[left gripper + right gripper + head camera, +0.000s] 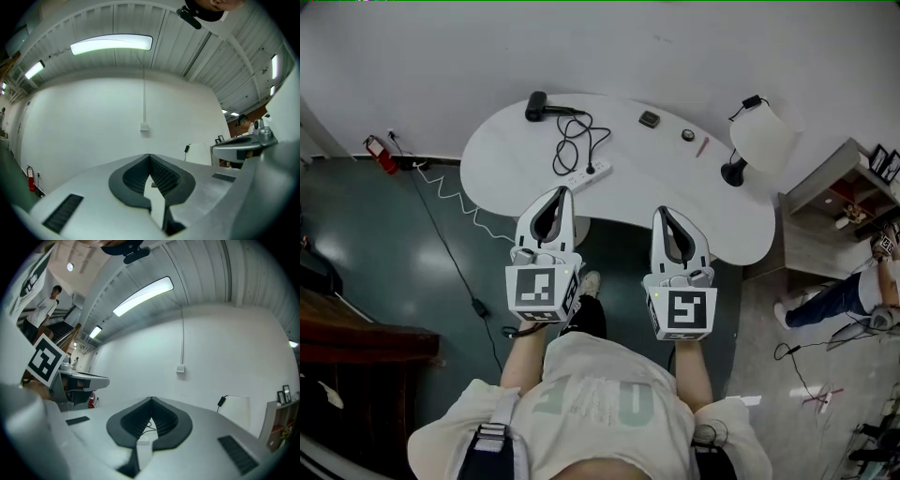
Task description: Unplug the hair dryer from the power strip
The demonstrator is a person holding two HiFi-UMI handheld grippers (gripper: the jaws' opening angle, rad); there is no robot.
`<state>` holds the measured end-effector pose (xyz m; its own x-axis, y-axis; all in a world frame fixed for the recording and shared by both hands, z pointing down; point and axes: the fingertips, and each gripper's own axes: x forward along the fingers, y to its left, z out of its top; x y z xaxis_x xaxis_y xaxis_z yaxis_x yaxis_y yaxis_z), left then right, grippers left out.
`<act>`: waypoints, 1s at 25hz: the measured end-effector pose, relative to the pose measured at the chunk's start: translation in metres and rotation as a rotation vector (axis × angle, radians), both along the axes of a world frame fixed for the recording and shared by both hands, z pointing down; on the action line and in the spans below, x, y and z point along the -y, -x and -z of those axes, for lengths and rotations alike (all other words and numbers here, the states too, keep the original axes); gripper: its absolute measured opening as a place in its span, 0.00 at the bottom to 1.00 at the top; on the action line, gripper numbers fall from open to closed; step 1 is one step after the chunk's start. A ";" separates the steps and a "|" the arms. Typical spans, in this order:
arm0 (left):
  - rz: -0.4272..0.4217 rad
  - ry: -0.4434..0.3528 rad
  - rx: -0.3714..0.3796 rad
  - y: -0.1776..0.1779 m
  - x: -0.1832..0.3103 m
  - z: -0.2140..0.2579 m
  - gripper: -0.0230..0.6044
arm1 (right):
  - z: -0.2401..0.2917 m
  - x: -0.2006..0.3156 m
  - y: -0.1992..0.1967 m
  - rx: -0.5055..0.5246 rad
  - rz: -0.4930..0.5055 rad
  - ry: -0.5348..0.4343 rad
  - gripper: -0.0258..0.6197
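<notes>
Two grippers: both are hovering side by side over the near edge of the white counter [675, 178], pointing toward the wall and touching nothing.
Left gripper [563, 192] [150, 157]: its jaws are pressing together, with nothing pinched between them.
Right gripper [661, 211] [151, 400]: its jaws are likewise pressing together and carrying nothing.
Hair dryer [536, 105]: the black dryer is lying at the far left of the counter, well apart from both grippers.
Cord [575, 142]: the black cord is trailing from the dryer in loose loops toward the power strip.
Power strip [586, 175] [142, 440]: the white strip is lying near the counter's front edge, just beyond the left gripper's tips; the dryer's cord is ending at it, and the plug appears to be sitting in it.
Strip cable [450, 192]: a white cable is hanging off the counter's left side toward the floor, near a red fire extinguisher [380, 155].
Lamp [762, 139]: a white-shaded lamp is standing at the counter's right end.
Small things: a dark block [650, 119], a round piece [688, 135] and a red pen [702, 146] are lying between the cord and the lamp.
</notes>
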<state>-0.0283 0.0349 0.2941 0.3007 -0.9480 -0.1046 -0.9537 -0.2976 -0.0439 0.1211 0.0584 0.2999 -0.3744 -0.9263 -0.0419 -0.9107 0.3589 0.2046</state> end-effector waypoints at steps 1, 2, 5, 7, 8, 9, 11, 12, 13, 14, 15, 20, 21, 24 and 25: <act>0.001 -0.006 0.007 0.002 0.018 0.002 0.05 | 0.004 0.020 0.002 0.000 0.000 -0.006 0.04; 0.000 -0.014 0.013 0.004 0.036 0.005 0.05 | 0.008 0.040 0.005 0.002 -0.002 -0.009 0.04; -0.013 -0.033 0.015 0.012 0.089 0.016 0.05 | 0.016 0.100 0.016 0.012 -0.004 0.000 0.04; -0.022 -0.038 0.008 0.018 0.124 0.025 0.05 | 0.021 0.138 0.026 0.017 -0.002 0.003 0.04; -0.027 -0.047 0.007 0.020 0.141 0.029 0.05 | 0.024 0.156 0.031 0.017 -0.001 0.002 0.04; -0.031 -0.057 0.008 0.023 0.158 0.031 0.05 | 0.027 0.173 0.036 0.016 0.001 -0.001 0.04; -0.031 -0.065 0.012 0.030 0.188 0.034 0.05 | 0.030 0.201 0.045 0.018 0.007 -0.001 0.04; -0.028 -0.062 0.012 0.033 0.201 0.035 0.05 | 0.030 0.213 0.049 0.019 0.010 0.002 0.04; -0.022 -0.057 0.013 0.036 0.212 0.035 0.05 | 0.031 0.224 0.051 0.021 0.013 0.006 0.04; -0.014 -0.050 0.015 0.038 0.222 0.034 0.05 | 0.030 0.233 0.053 0.021 0.016 0.010 0.04; -0.004 -0.042 0.016 0.040 0.229 0.032 0.05 | 0.030 0.240 0.054 0.021 0.019 0.015 0.04; 0.048 -0.039 0.023 0.040 0.250 0.031 0.05 | 0.027 0.269 0.051 0.045 0.066 0.011 0.04; 0.058 -0.041 0.020 0.040 0.250 0.032 0.05 | 0.026 0.271 0.051 0.052 0.080 0.013 0.04; 0.079 -0.035 0.026 0.038 0.248 0.029 0.05 | 0.023 0.273 0.051 0.053 0.112 0.018 0.04; 0.088 -0.032 0.032 0.039 0.248 0.028 0.05 | 0.022 0.275 0.052 0.052 0.120 0.021 0.04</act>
